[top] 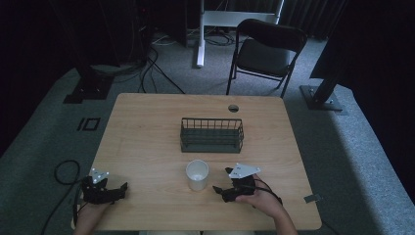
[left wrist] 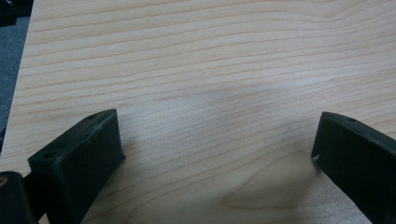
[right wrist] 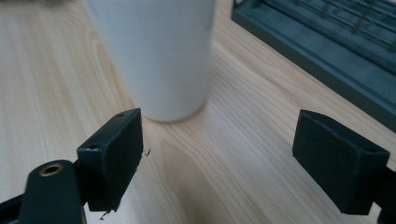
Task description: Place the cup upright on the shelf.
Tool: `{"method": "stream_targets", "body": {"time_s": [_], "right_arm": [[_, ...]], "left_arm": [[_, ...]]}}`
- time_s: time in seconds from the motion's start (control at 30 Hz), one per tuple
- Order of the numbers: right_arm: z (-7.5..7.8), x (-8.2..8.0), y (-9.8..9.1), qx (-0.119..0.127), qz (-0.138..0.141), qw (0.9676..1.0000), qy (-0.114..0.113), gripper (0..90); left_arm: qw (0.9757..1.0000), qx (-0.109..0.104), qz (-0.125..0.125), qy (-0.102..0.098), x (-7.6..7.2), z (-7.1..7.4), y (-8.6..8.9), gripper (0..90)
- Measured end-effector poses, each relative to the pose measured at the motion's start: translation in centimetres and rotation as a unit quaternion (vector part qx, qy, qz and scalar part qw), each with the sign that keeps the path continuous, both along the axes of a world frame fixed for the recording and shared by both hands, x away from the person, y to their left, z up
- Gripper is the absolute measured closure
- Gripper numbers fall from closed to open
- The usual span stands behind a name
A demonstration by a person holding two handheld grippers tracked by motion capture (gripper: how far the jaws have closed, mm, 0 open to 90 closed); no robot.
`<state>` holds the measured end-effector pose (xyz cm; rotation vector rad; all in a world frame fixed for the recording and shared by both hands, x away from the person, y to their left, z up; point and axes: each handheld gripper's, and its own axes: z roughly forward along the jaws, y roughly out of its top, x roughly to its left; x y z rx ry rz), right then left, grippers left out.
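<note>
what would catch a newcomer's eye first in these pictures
A white cup stands upright near the front middle of the wooden table, bright against the dim room. Just behind it sits a dark wire basket, empty as far as the high view shows. The right hand-held gripper lies close to the cup's right with jaws open, and the left hand-held gripper rests open at the table's front left.
</note>
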<state>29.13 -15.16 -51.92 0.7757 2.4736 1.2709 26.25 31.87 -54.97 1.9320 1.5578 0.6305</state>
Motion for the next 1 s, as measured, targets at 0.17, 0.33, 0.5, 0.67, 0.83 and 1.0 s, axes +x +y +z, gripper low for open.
{"method": "stream_targets", "body": {"time_s": [0.17, 0.33, 0.5, 0.67, 0.83, 1.0], "right_arm": [[0.2, -0.1, 1.3, 0.009, 0.020, 0.9998, -0.003, 16.1], [0.4, -0.2, 2.1, 0.020, 0.028, 0.9994, -0.008, 16.1], [0.6, -0.1, 2.9, 0.027, 0.032, 0.9990, -0.012, 16.1], [0.8, -0.1, 3.6, 0.038, 0.035, 0.9985, -0.019, 16.1], [0.9, 0.1, 4.2, 0.043, 0.037, 0.9981, -0.023, 16.1], [0.9, 0.2, 4.8, 0.048, 0.036, 0.9977, -0.031, 16.1]], "left_arm": [[1.0000, 0.000, 0.000, 0.000, 0.0, 0.0, 0.0, 1.9], [1.0000, 0.000, 0.000, 0.000, 0.0, 0.0, 0.0, 1.9], [1.0000, 0.000, 0.000, 0.000, 0.0, 0.0, 0.0, 1.9], [1.0000, 0.000, 0.000, 0.000, 0.0, 0.0, 0.0, 1.9], [1.0000, 0.000, 0.000, 0.000, 0.0, 0.0, 0.0, 1.9], [1.0000, 0.000, 0.000, 0.000, 0.0, 0.0, 0.0, 1.9]]}}
